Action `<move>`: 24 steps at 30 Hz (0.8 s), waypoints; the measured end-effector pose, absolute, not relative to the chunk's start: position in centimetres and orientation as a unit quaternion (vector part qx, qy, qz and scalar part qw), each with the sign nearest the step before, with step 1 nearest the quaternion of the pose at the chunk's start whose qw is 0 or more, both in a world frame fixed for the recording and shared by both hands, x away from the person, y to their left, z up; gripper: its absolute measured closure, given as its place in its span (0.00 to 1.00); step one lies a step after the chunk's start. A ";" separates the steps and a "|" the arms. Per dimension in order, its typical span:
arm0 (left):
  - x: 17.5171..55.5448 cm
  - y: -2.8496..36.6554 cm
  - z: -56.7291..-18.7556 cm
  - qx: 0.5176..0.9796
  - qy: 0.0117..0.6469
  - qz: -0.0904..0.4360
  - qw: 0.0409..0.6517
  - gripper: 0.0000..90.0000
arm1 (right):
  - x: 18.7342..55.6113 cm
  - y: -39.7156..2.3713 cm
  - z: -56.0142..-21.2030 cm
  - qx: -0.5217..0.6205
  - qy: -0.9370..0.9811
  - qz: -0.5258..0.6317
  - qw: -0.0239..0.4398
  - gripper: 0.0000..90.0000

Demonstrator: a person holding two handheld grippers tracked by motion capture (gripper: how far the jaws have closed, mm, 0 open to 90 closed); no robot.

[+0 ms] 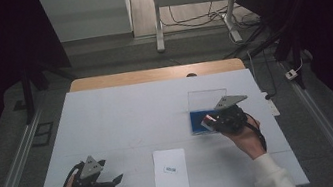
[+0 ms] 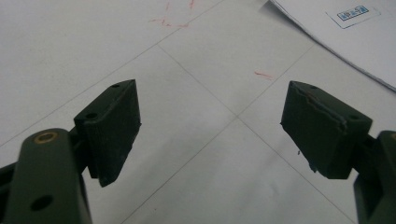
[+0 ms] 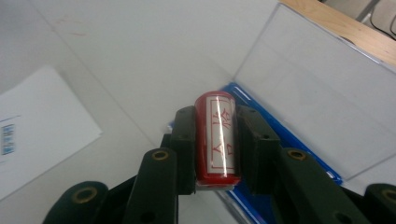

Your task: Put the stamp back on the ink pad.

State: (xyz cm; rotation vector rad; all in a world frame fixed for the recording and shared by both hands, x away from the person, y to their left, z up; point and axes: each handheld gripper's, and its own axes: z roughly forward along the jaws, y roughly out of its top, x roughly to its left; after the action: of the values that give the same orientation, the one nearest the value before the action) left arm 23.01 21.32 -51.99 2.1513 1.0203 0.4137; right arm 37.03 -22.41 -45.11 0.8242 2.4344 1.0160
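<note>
1. One white-covered surface (image 1: 122,115) carries everything.
2. One clear plastic box with a blue base (image 1: 197,121) sits at the surface's right; its lid stands open.
3. One white paper sheet with a small blue-printed label (image 1: 170,173) lies near the front edge, between the two hands and nearer the left gripper (image 1: 98,182), whose fingers stand wide apart with nothing between them.
4. One red cylindrical stamp with a white label (image 3: 217,136) is clamped in the right gripper (image 3: 215,147) just over the box's blue base, its long axis running along the fingers. The sheet lies to the stamp's left; the stamping face is probably the far end.
</note>
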 end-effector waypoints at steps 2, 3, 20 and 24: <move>23.0 21.3 -52.0 0.832 0.395 0.160 0.354 0.22 | 37.6 -22.6 -45.3 0.299 0.865 0.356 0.189 0.76; 23.0 21.3 -52.0 0.832 0.396 0.160 0.354 0.22 | 37.8 -22.7 -45.5 0.302 0.865 0.354 0.189 0.76; 23.1 21.3 -52.2 0.834 0.397 0.160 0.349 0.22 | 40.6 -22.0 -47.9 0.321 0.870 0.315 0.203 0.76; 23.1 21.4 -52.2 0.833 0.397 0.160 0.350 0.22 | 40.8 -21.8 -48.2 0.324 0.868 0.317 0.205 0.76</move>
State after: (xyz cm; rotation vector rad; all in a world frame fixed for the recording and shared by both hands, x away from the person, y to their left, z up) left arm 23.08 21.37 -52.22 2.1589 1.0291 0.4143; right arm 40.83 -21.81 -48.19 0.9025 2.4190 0.8844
